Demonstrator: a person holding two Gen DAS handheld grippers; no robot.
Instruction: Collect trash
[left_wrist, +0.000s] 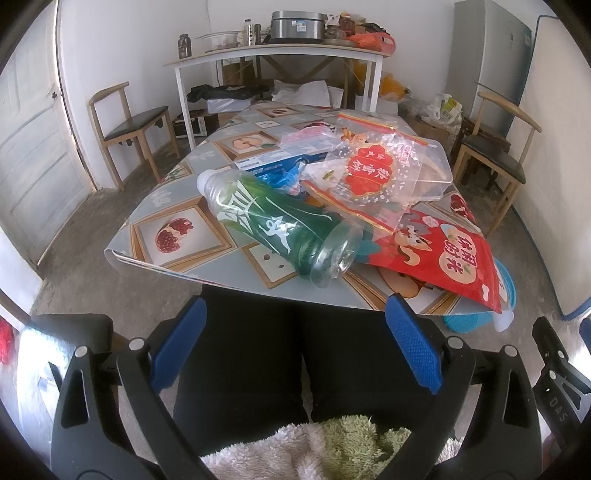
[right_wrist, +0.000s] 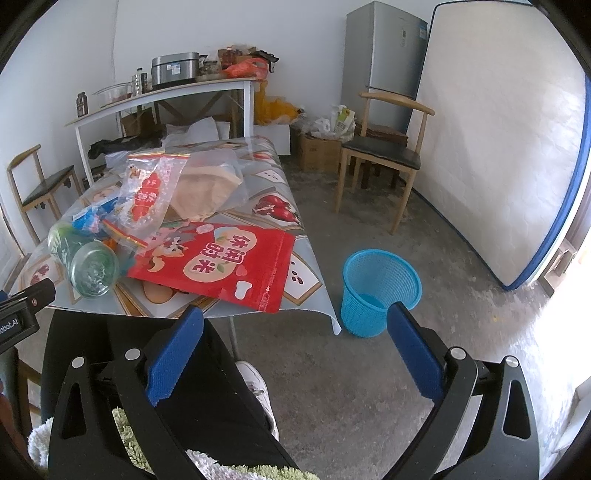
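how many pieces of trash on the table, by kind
Clear plastic bottle with green label, lying on its side: 1
Flat red snack pouch at the near table edge: 1
Clear zip bags with red print: 2
Crumpled blue wrapper: 1
Total: 5, as far as the overlapping pile shows
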